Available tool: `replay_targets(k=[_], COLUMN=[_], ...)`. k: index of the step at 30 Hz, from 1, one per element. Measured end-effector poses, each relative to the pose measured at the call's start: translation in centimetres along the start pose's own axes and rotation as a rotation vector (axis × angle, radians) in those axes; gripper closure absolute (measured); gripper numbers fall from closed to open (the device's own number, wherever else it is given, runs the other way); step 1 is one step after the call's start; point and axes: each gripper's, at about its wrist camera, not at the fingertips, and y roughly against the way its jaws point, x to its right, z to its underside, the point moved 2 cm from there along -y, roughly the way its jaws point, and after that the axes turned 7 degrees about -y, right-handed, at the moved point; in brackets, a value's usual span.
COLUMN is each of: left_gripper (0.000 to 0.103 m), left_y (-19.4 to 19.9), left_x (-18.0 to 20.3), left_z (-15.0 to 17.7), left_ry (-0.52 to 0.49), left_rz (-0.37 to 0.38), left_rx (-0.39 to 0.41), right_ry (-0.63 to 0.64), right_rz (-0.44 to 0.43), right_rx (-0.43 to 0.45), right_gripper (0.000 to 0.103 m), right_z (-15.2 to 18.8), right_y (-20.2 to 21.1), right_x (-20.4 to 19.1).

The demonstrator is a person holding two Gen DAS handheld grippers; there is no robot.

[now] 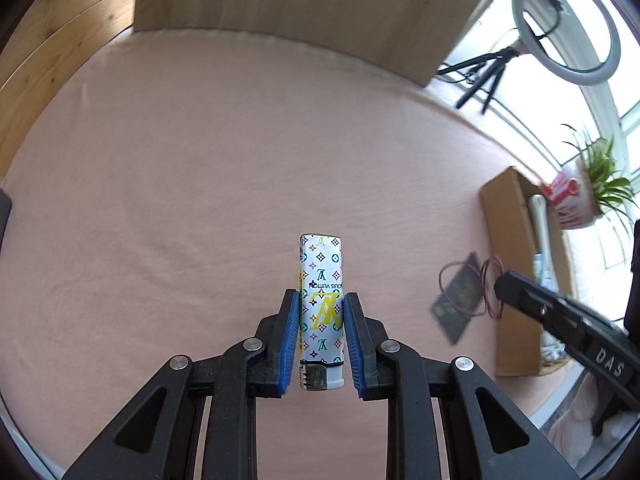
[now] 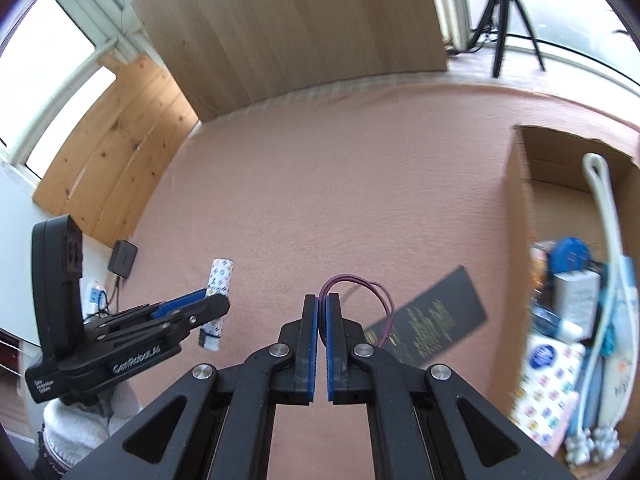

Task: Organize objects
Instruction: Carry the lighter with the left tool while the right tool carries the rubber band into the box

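Up off the pink surface (image 1: 180, 168), the lighter (image 1: 321, 312) sat between the blue pads (image 1: 289, 340) of the left tool (image 1: 321, 300), pinched at its lower half with its metal head toward the camera and its base pointing away. From the right wrist view the left tool (image 2: 208, 304) showed side-on at the left, level above the surface, with the lighter (image 2: 219, 280) crossing its tips and a grey-gloved hand (image 2: 76, 428) under its body.

The right tool (image 2: 322, 304) had its jaws nearly together, nipping purple bands (image 2: 360, 284) that looped out past the tips and hung over a black card (image 2: 432, 320). The card lay flat on the surface, just ahead and to the right of that tool.

Further right stood an open cardboard box (image 2: 516, 240) holding mixed items, among them a long white handle (image 2: 604, 216) and a blue disc (image 2: 570, 254). A wooden board (image 2: 296, 28) stood along the far edge, a ring light (image 1: 568, 20) on a tripod and a potted plant (image 1: 600, 176) by the window.
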Motion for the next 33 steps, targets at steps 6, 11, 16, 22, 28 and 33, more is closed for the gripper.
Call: replay_targets(k=[6, 11, 16, 22, 28, 33], left_gripper=[0.079, 0.079, 0.079, 0.079, 0.079, 0.079], left_y=[2.2, 2.0, 1.7, 0.9, -1.7, -2.9], left_x=[4.1, 9.8, 15.0, 20.6, 24.9, 26.6], left_z=[-1.5, -2.7, -3.1, -3.0, -3.2, -3.2], left_ry=[-0.09, -0.161, -0.241, -0.331, -0.394, -0.42], left_rz=[0.047, 0.097, 0.147, 0.192, 0.194, 0.181], left_rx=[0.033, 0.044, 0.039, 0.016, -0.016, -0.026], right_ry=[-0.058, -0.115, -0.165, -0.205, -0.233, -0.25], right_rz=[-0.014, 0.016, 0.078, 0.125, 0.137, 0.138], right_rx=[0.093, 0.151, 0.194, 0.203, 0.209, 0.213], right_gripper=[0.1, 0.1, 0.1, 0.1, 0.1, 0.1], right_z=[0.3, 0.8, 1.4, 2.5, 3.1, 3.4], right_y=[5.3, 8.6, 11.1, 12.3, 13.0, 13.4], right_x=[2.8, 6.0, 9.3, 12.2, 14.4, 15.4])
